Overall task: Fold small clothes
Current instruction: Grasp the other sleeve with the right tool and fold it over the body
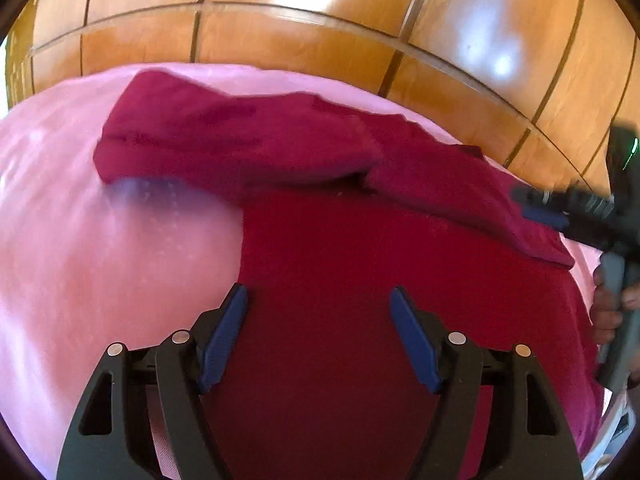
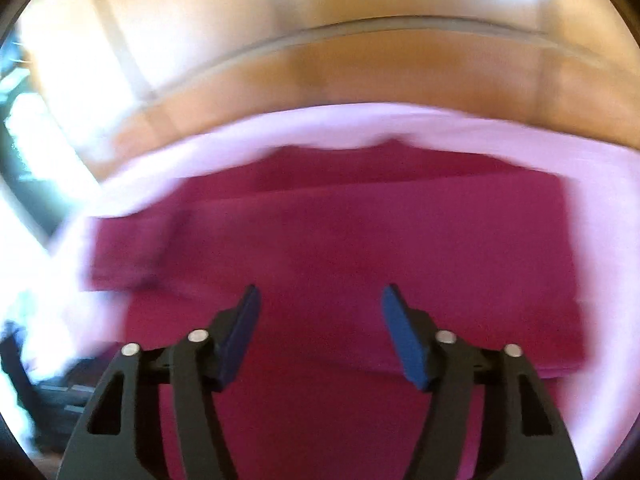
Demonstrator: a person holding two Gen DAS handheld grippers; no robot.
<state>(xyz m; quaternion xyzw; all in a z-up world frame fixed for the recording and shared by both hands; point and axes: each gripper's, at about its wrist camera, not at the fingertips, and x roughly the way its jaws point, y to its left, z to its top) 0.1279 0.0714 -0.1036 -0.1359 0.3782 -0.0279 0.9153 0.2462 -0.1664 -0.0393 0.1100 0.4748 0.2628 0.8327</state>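
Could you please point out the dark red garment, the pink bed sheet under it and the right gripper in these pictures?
Dark red garment (image 1: 340, 280): left wrist view, its flat middle panel.
Pink bed sheet (image 1: 100, 260): left wrist view, bare stretch left of the garment.
Right gripper (image 2: 318, 300): right wrist view, midway between its blue fingertips.

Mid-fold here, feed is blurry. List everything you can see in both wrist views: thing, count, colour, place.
garment: one, dark red, spread on the sheet, upper part folded across itself.
sheet: one, pink, under the garment.
wood panels: several, brown and glossy, behind the sheet.
dark clutter: count unclear, blurred, lower left of the right wrist view.
left tool: one, black with blue pads, open above the garment, nothing between the pads.
right tool: one, black with blue pads, open above the garment, nothing between the pads; also seen at the right edge of the left wrist view.
hand: one, gripping the right tool's handle.
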